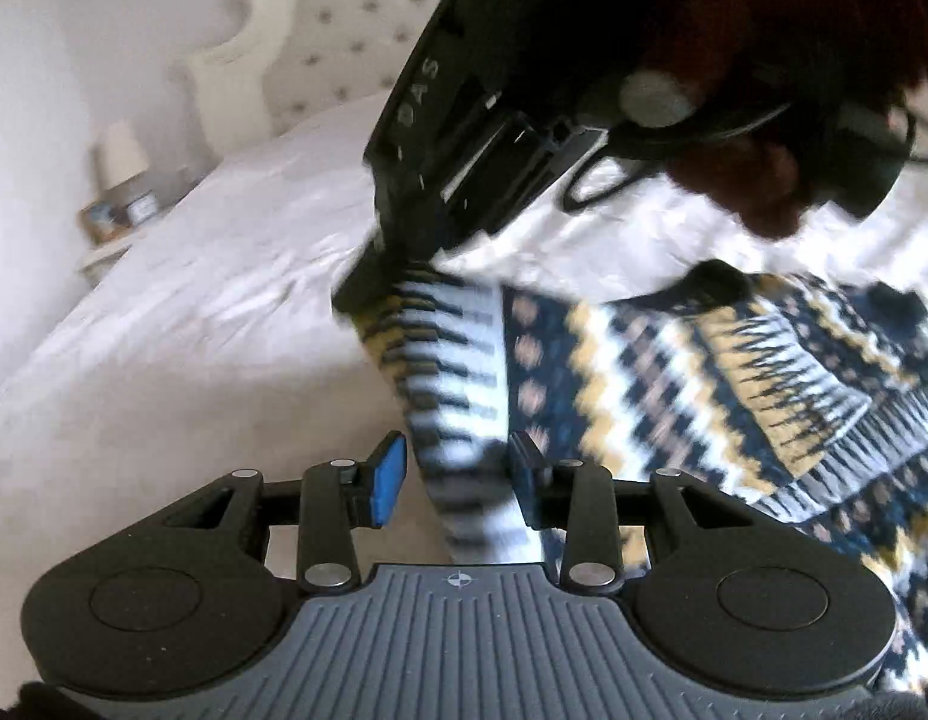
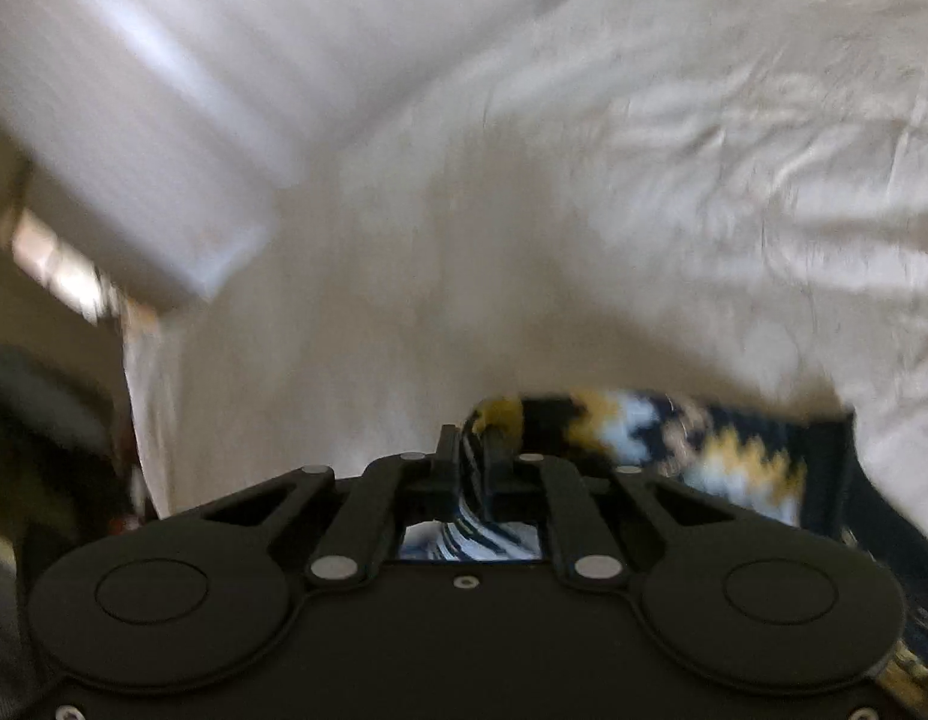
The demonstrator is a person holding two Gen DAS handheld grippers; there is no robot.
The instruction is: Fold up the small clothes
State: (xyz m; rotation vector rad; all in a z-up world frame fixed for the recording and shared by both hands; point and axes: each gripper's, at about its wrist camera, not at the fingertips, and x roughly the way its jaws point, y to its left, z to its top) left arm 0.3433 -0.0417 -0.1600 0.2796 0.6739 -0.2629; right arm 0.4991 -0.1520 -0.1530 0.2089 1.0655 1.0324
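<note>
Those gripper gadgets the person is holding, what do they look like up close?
Each is black plastic: two round discs, linkage bars with silver pivot pins, and two short fingers. The left gripper has bright blue pads and a grey ribbed plate with a small crosshair mark. The right gripper, all black, shows raised lettering on its side, a looping black cable, and a fuzzy dark reddish-brown sleeve behind it.

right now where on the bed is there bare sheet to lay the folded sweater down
Bare white sheet lies left of the patterned sweater, running up toward the tufted headboard. In the right wrist view there is more bare sheet beyond the right tongs, bordered by the pillow. It is crowded on the right, where the sweater and both tongs sit.
</note>
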